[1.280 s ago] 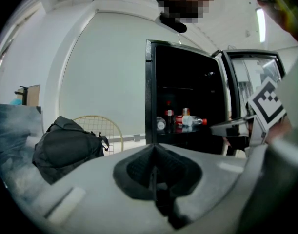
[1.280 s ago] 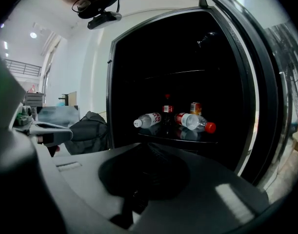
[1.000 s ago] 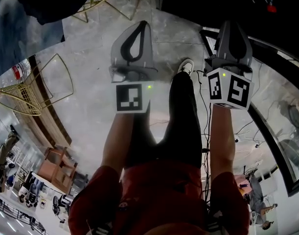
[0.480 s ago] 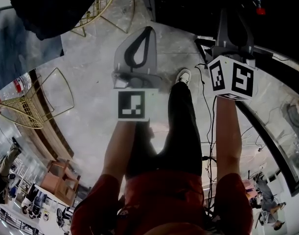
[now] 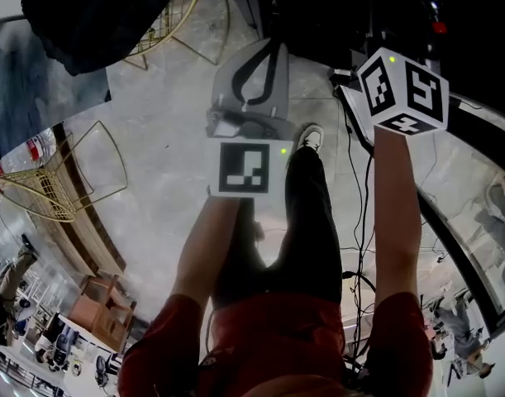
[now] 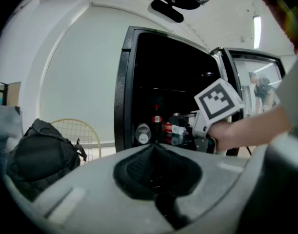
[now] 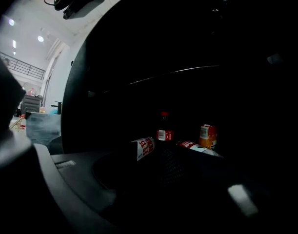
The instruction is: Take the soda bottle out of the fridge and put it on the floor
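Both claws have pushed forward since a second ago. Head view: the left claw (image 5: 270,50), clenched on nothing, hangs short of the fridge (image 5: 318,11); the right claw (image 5: 401,89) reaches in. Left gripper view: the soda bottle (image 6: 156,119) stands upright ahead, untouched. Right gripper view: its jaws have just been opening, slightly apart, empty; the soda bottle is dead ahead, a lying bottle (image 7: 145,147) just left. Too narrow a gap could topple it, or snag that neighbour.
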